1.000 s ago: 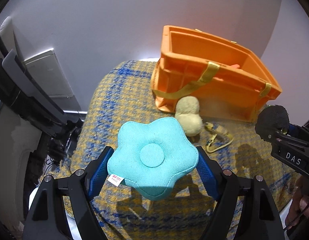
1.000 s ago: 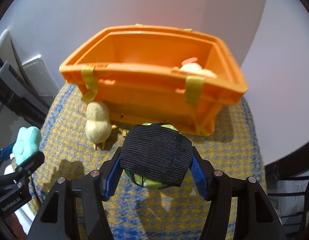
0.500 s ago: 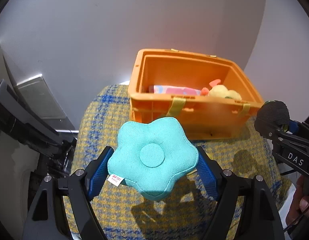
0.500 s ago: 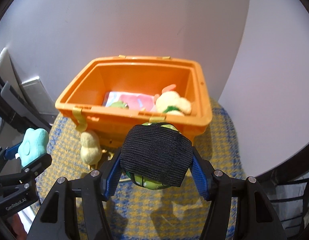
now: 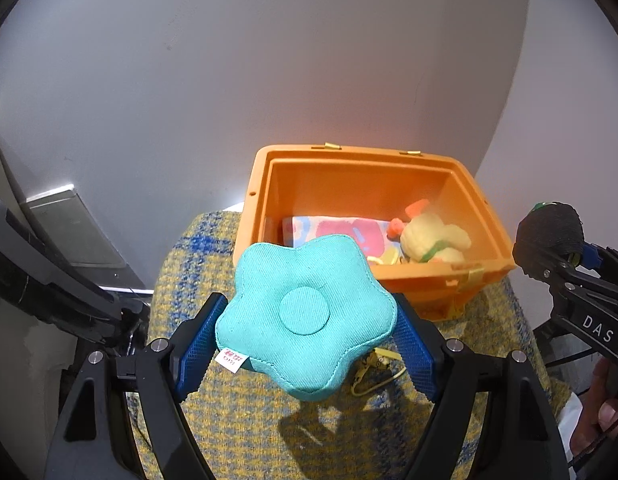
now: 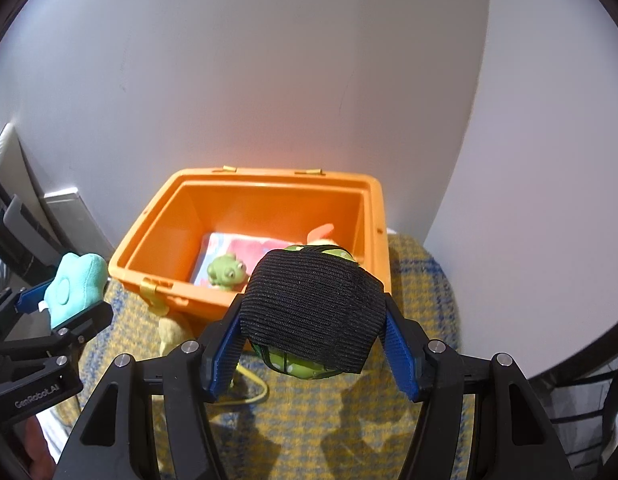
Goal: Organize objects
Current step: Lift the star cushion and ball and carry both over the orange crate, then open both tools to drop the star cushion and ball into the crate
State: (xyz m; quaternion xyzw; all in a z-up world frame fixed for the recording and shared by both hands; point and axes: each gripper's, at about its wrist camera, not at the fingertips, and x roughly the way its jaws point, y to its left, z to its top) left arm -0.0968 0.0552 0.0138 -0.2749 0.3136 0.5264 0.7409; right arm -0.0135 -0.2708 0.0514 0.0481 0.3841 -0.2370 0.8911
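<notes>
Both grippers risen since earlier — orange bin interior now visible; left gripper pinches teal flower cushion, right gripper pinches black-wrapped green toy — raised to clear rim.

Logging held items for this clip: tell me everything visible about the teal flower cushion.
The teal flower cushion is a puffy five-lobed pad of ribbed fabric with a stitched round centre and a small white tag with red print. It is clamped between the blue-padded fingers of the left gripper, held above the checked cloth, in front of the orange bin.
</notes>
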